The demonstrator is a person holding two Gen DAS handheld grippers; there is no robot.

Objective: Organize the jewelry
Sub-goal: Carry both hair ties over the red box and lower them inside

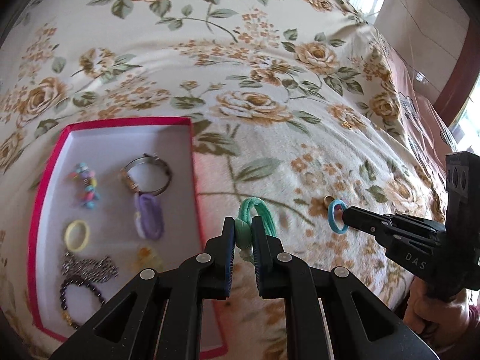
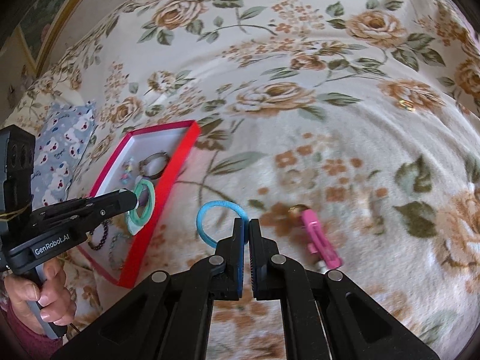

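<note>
Both grippers loaded, box not reached yet.

Your left gripper (image 1: 243, 231) is clamped on the green tie (image 1: 255, 214), held just right of the red box (image 1: 192, 150); likely next in. Your right gripper (image 2: 248, 234) is pinched on the blue tie (image 2: 210, 219), clear of the blanket (image 2: 300, 60). The pink clip (image 2: 319, 240) and a gold ring (image 2: 295, 209) lie on the blanket; box already holds bracelets and ties.

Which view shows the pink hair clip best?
The right wrist view. The pink hair clip lies in plain sight on the floral blanket, just right of the right gripper, only slightly blurred. The left wrist view does not show the clip at all.
</note>
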